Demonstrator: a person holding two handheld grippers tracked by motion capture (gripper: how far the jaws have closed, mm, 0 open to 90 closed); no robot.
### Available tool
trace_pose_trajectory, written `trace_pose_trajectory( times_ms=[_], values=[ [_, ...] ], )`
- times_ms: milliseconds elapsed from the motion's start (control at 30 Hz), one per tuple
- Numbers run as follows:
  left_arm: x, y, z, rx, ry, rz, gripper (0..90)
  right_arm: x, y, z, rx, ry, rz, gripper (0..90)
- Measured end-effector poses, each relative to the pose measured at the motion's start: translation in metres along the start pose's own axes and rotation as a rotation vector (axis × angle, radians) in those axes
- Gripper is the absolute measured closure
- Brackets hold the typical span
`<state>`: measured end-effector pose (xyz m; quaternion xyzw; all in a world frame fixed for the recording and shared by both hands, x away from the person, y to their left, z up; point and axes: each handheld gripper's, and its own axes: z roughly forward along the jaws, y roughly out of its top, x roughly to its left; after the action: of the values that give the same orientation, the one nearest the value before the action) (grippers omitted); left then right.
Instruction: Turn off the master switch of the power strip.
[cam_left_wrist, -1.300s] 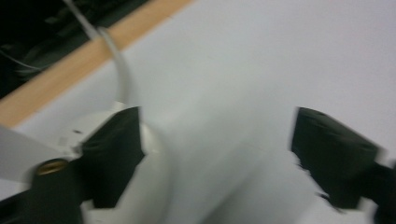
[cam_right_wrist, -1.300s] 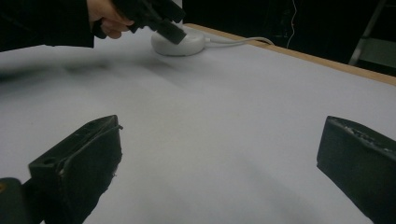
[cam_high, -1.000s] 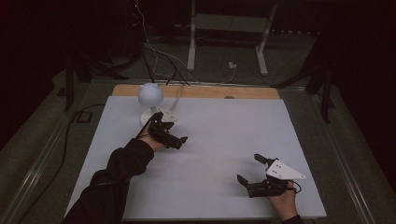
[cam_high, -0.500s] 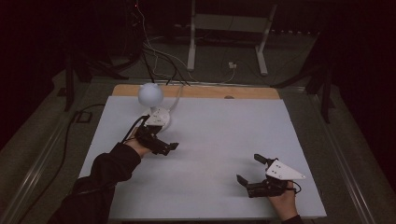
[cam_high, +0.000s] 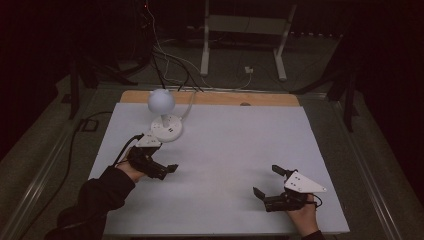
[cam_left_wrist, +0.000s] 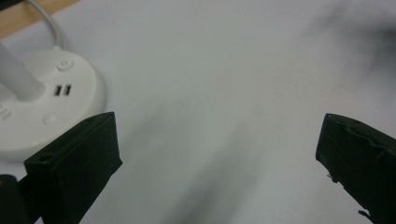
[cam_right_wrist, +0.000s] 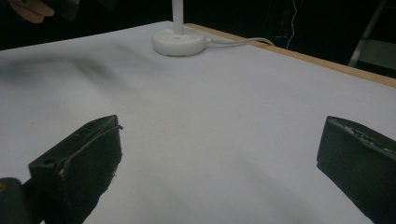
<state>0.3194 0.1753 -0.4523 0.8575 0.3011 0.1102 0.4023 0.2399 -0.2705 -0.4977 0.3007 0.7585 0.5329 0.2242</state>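
Where the two tools stand: both hand-held black two-jaw grippers sit over the white table sheet, each with nothing between its jaws.

Left gripper (cam_high: 162, 170): released, jaws spread wide; in its own view (cam_left_wrist: 219, 154) bare sheet lies between the black jaws. Held at about 8 o'clock on the sheet, pointing toward 3 o'clock.

Left hand (cam_high: 131, 165): wrapped round the tool body, dark sleeve running off toward 7 o'clock.

Right gripper (cam_high: 268, 181): released, jaws well apart; its own view (cam_right_wrist: 219, 158) shows bare sheet in the gap. Held at about 5 o'clock, pointing toward 9 o'clock, grey three-cornered plate on top.

Right hand (cam_high: 302, 215): gripping the tool from below, at the near edge.

Small white desk lamp with round plastic base and globe head (cam_high: 163, 120): stands at about 11 o'clock on the sheet, just beyond the left gripper, apart from it. Base (cam_left_wrist: 42, 112) carries two small ports and round buttons; white stem rises from it. Seen far off from the right gripper (cam_right_wrist: 180, 42), its white cord trailing toward the far edge.

White table sheet (cam_high: 235, 145): covers the table; a strip of bare wooden edge (cam_high: 220, 98) shows at 12 o'clock.

Surroundings: dark floor, cables and a white metal stand (cam_high: 242, 40) beyond 12 o'clock.
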Motion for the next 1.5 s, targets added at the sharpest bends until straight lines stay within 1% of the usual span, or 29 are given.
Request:
trace_pose_trajectory(
  times_ms=[33, 100, 133, 200, 233, 267, 533, 600, 633, 700, 800, 833, 900, 933, 1000, 1033, 1100, 1167, 1233, 1400, 1433, 1500],
  values=[
    [0.000, -0.004, -0.002, -0.001, -0.007, -0.005, 0.3, 0.000, 0.000, 0.000, 0.000, 0.000, 0.000, 0.0],
    [0.000, -0.010, -0.005, 0.000, -0.001, -0.009, 0.2, 0.000, 0.000, 0.000, 0.001, 0.000, -0.001, 0.0],
    [0.000, -0.013, -0.007, -0.001, -0.007, -0.016, 0.2, 0.000, 0.000, 0.000, 0.002, 0.000, -0.001, 0.0],
    [-0.001, -0.019, -0.008, 0.001, 0.003, -0.017, 0.2, 0.000, 0.000, 0.001, 0.002, 0.000, -0.001, 0.0],
    [-0.001, -0.023, -0.010, -0.001, -0.003, -0.027, 0.3, 0.000, 0.000, 0.001, 0.004, 0.000, -0.002, 0.0],
    [-0.001, -0.026, -0.011, -0.004, 0.001, -0.033, 0.3, 0.000, 0.000, 0.001, 0.005, 0.000, -0.001, 0.0],
    [-0.006, -0.051, -0.014, 0.008, 0.026, -0.030, 0.2, 0.001, 0.000, 0.001, 0.007, 0.000, -0.004, 0.0],
    [-0.007, -0.055, -0.015, 0.005, 0.024, -0.035, 0.3, 0.001, 0.000, 0.001, 0.007, -0.001, -0.005, 0.0],
    [-0.008, -0.058, -0.016, 0.002, 0.033, -0.030, 0.3, 0.001, 0.000, 0.001, 0.007, 0.000, -0.005, 0.0],
    [-0.009, -0.063, -0.017, -0.004, 0.030, -0.040, 0.3, 0.001, 0.000, 0.001, 0.008, -0.001, -0.005, 0.0],
    [-0.011, -0.070, -0.019, -0.006, 0.036, -0.043, 0.3, 0.000, 0.000, 0.001, 0.008, -0.001, -0.004, 0.0],
    [-0.012, -0.072, -0.020, -0.009, 0.044, -0.044, 0.2, 0.000, 0.000, 0.001, 0.008, -0.001, -0.003, 0.0],
    [-0.013, -0.076, -0.022, -0.008, 0.043, -0.049, 0.2, 0.000, -0.001, 0.001, 0.008, 0.000, -0.003, 0.0],
    [-0.014, -0.079, -0.022, -0.006, 0.052, -0.046, 0.3, 0.001, -0.001, 0.001, 0.010, 0.001, -0.003, 0.0],
    [-0.015, -0.084, -0.023, -0.005, 0.054, -0.052, 0.3, 0.001, -0.001, 0.001, 0.010, 0.001, -0.002, 0.0],
    [-0.015, -0.085, -0.024, -0.003, 0.061, -0.047, 0.3, 0.001, -0.001, 0.001, 0.010, 0.001, -0.002, 0.0],
    [-0.016, -0.090, -0.026, -0.010, 0.058, -0.051, 0.3, 0.001, -0.001, 0.001, 0.011, 0.001, -0.002, 0.0],
    [-0.017, -0.094, -0.028, -0.020, 0.081, -0.039, 0.2, 0.000, -0.001, 0.001, 0.012, 0.000, -0.003, 0.0],
    [-0.017, -0.098, -0.030, -0.027, 0.087, -0.030, 0.3, 0.001, -0.001, 0.001, 0.014, 0.001, -0.003, 0.0],
    [-0.018, -0.105, -0.030, -0.003, 0.084, -0.017, 0.3, 0.001, -0.001, 0.002, 0.016, 0.002, -0.005, 0.0],
    [-0.018, -0.107, -0.028, 0.008, 0.085, -0.006, 0.2, 0.001, -0.001, 0.002, 0.017, 0.002, -0.005, 0.0],
    [-0.019, -0.108, -0.026, 0.012, 0.089, 0.003, 0.3, 0.001, -0.002, 0.002, 0.019, 0.003, -0.005, 0.0]
  ],
)
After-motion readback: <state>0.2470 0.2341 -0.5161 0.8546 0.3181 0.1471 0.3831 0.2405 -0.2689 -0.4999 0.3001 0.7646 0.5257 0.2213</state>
